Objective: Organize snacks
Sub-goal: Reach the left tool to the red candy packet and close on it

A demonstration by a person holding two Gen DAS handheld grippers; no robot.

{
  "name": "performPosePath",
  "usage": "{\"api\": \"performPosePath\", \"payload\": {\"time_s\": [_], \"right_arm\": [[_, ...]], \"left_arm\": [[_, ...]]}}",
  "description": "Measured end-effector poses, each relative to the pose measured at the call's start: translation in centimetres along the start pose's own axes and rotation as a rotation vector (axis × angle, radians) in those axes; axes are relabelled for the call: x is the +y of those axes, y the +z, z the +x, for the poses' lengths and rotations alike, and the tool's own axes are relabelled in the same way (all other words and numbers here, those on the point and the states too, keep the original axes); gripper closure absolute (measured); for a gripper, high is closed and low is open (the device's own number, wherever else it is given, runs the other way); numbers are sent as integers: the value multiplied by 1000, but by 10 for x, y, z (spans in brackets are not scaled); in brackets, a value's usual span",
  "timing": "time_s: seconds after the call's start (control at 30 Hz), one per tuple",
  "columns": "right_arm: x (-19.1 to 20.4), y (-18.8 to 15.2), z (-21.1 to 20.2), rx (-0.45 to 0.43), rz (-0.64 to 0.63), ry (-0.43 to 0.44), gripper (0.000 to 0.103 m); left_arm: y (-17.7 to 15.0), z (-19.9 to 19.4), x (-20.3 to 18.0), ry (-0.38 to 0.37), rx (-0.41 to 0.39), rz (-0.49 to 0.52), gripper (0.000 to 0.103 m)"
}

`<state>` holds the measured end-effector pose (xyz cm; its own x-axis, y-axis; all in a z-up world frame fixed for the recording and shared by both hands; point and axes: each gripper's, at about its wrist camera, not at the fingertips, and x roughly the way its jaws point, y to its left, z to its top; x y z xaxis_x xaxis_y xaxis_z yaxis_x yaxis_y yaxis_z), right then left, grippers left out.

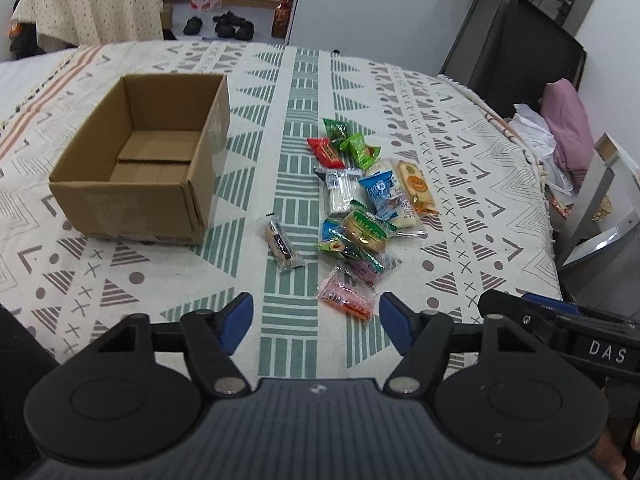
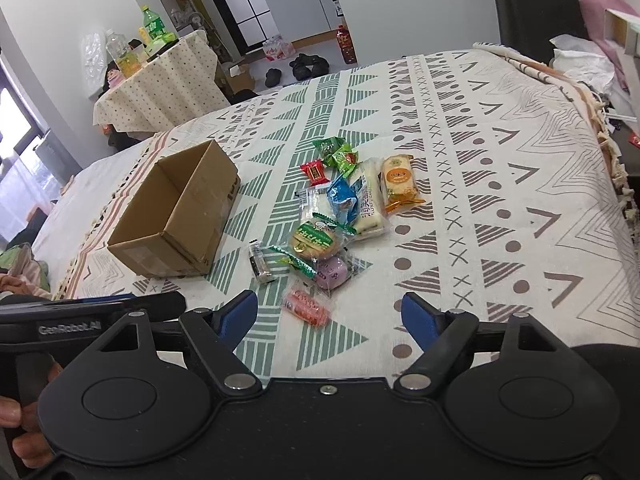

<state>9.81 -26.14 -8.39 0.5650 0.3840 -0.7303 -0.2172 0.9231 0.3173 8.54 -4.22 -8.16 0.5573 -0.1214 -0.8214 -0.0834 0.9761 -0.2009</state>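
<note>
An open, empty cardboard box (image 1: 132, 160) stands on the patterned cloth; it also shows in the right wrist view (image 2: 180, 216). To its right lies a pile of wrapped snacks (image 1: 360, 200), also in the right wrist view (image 2: 344, 208). One dark bar snack (image 1: 282, 246) lies apart, near the box. A pink-orange packet (image 1: 346, 298) lies nearest the grippers, also in the right wrist view (image 2: 306, 308). My left gripper (image 1: 316, 326) is open and empty, short of that packet. My right gripper (image 2: 330, 316) is open and empty, just short of the same packet.
The cloth-covered surface (image 1: 460, 200) drops off at the right edge, where clothes and a white bag (image 1: 556, 136) lie. A small dotted-cloth table with bottles (image 2: 160, 80) stands beyond the far left. Shoes (image 1: 228, 26) lie on the floor beyond the far edge.
</note>
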Motion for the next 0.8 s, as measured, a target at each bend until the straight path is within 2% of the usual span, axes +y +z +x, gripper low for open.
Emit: {"api": "performPosePath", "payload": {"time_s": [0.13, 0.47, 0.6, 0.8], "right_arm": [[-7, 2, 9, 5, 16, 22, 32], [-26, 7, 38, 59, 87, 42, 46], [-35, 7, 50, 78, 124, 53, 48], [-43, 8, 64, 109, 149, 76, 54]], "left_arm": [[2, 13, -4, 12, 22, -18, 40], [6, 51, -16, 32, 95, -67, 58], [7, 65, -20, 39, 119, -84, 66], [9, 86, -24, 44, 154, -124, 69]]}}
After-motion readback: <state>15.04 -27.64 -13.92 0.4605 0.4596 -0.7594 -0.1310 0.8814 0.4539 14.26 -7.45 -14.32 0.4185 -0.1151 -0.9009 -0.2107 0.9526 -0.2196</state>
